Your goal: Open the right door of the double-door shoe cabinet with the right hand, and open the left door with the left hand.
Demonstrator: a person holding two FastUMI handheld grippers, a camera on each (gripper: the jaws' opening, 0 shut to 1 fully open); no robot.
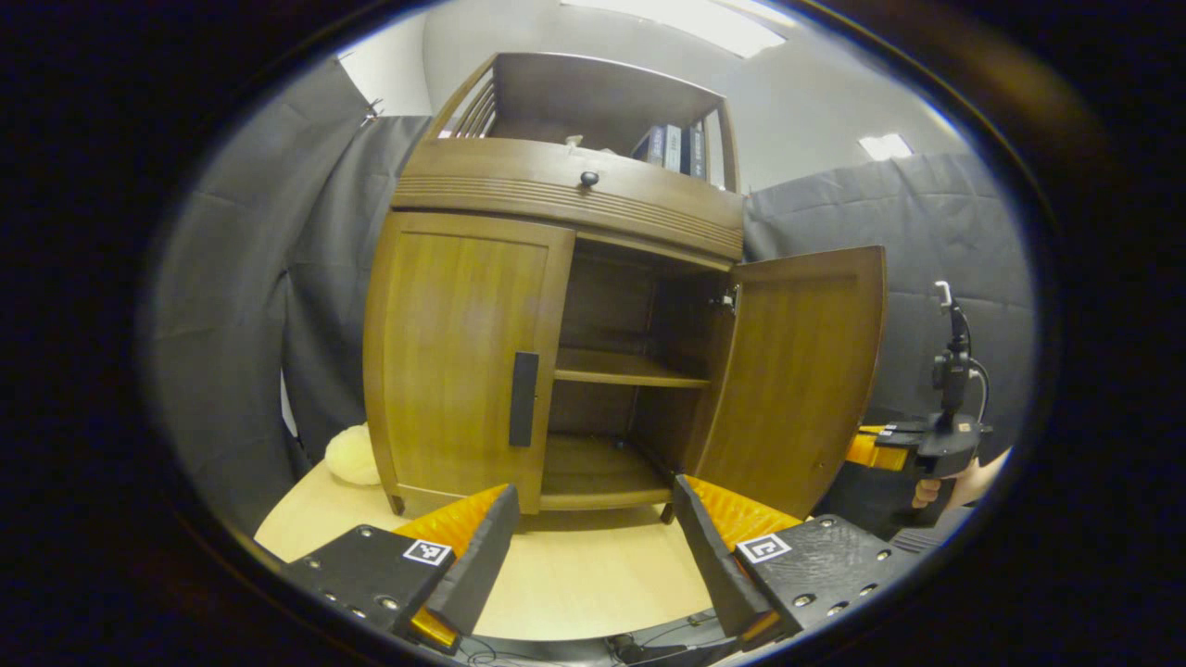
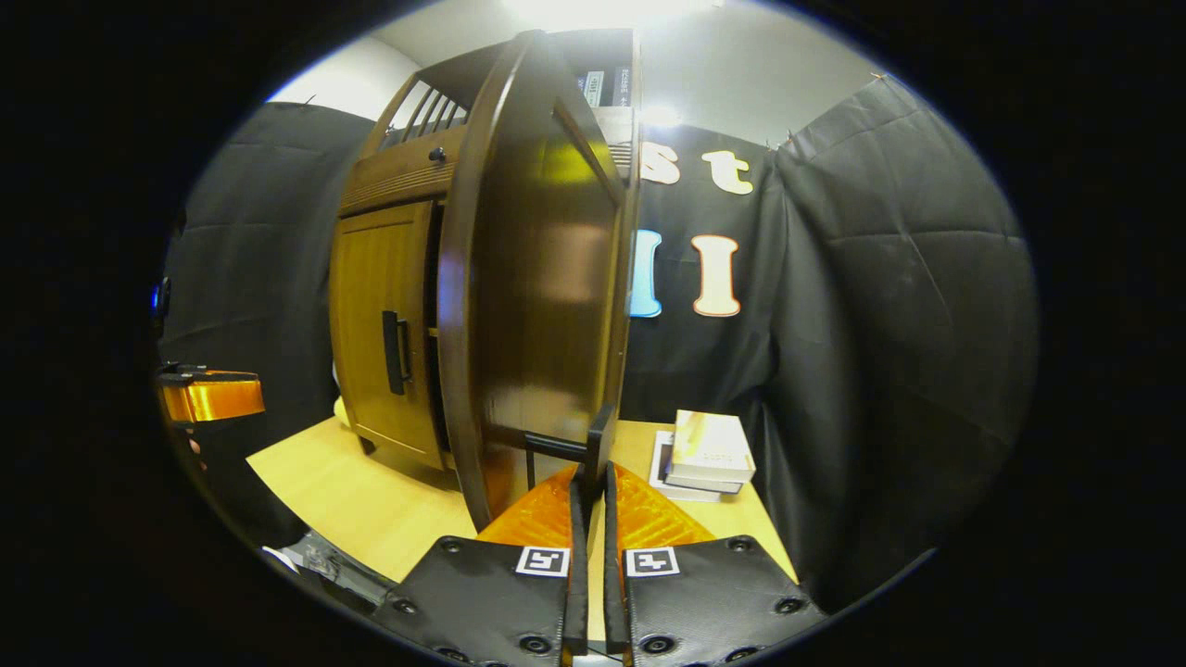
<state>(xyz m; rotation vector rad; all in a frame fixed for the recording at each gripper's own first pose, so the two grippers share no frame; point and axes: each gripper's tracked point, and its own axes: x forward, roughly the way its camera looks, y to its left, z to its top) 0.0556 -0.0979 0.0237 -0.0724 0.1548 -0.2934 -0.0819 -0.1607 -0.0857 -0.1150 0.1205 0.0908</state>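
In the left gripper view: left gripper (image 1: 593,519) spread wide, holding nothing, low over the pale table (image 1: 593,574). Straight ahead, the shoe cabinet (image 1: 556,278), left door (image 1: 463,352) shut with its dark handle (image 1: 523,398) just beyond the left finger, right door (image 1: 801,371) swung open past the right finger, bare shelves (image 1: 630,371) between. Far right, the right gripper (image 1: 927,445) in a hand (image 1: 927,491), partly cut off at the edge. Cream lump (image 1: 352,454) beside the cabinet foot, hard to identify. Books (image 1: 672,148) up top. In the right gripper view: right gripper (image 2: 593,482) nearly closed, fingers clamped on the right door's handle (image 2: 598,445), door edge (image 2: 528,296) blocking most of the interior. Left door (image 2: 380,333) beyond. Stacked books (image 2: 709,449) right of the fingers. Left gripper (image 2: 208,394) at far left, mostly cropped.
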